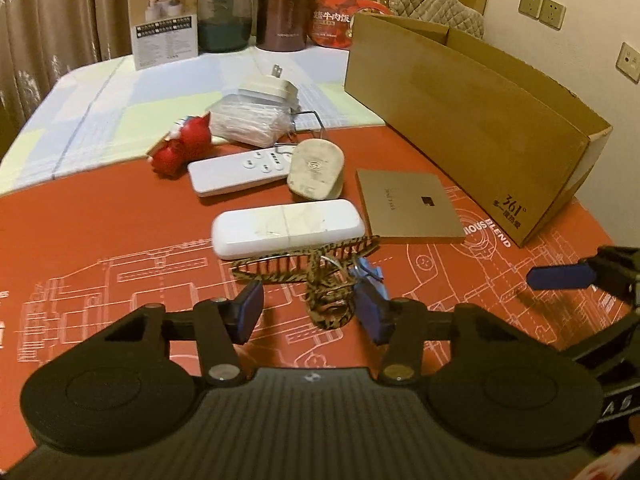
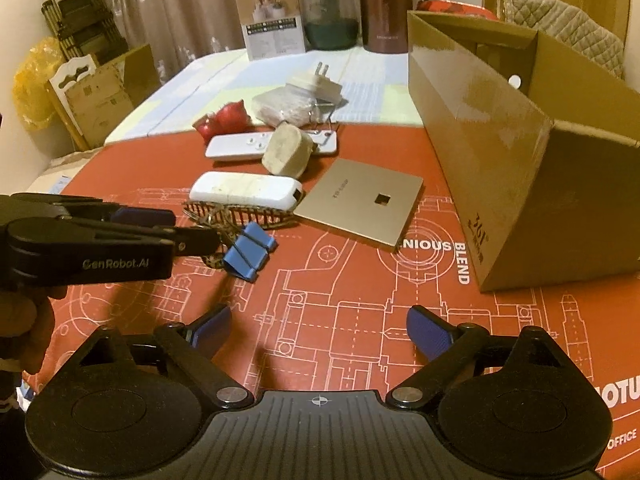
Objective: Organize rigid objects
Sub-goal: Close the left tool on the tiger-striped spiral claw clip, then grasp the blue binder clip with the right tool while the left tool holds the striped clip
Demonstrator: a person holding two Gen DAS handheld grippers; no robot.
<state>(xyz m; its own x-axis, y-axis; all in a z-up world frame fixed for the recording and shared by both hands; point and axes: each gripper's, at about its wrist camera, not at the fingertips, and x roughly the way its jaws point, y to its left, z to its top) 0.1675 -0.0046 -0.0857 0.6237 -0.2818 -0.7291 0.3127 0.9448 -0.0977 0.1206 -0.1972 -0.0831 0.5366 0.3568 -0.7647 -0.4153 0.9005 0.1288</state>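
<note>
Left gripper (image 1: 310, 312), fingers spread, straddles the striped hair clip (image 1: 320, 268) on the red tabletop (image 1: 100, 240) beside a blue binder clip (image 2: 248, 254). Right gripper (image 2: 319, 332) hovers, fingers released, near the cardboard box (image 2: 520, 152).

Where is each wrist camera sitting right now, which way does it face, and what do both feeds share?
Left wrist: low over the red mat, facing the table's far end; own left gripper open around the striped hair claw; right gripper tip at right.
Right wrist: further right, same heading; own right gripper open over bare mat, cardboard box ahead right; left gripper and hand enter at left.
Shared: hair claw, blue binder clip, white case, gold square box.
</note>
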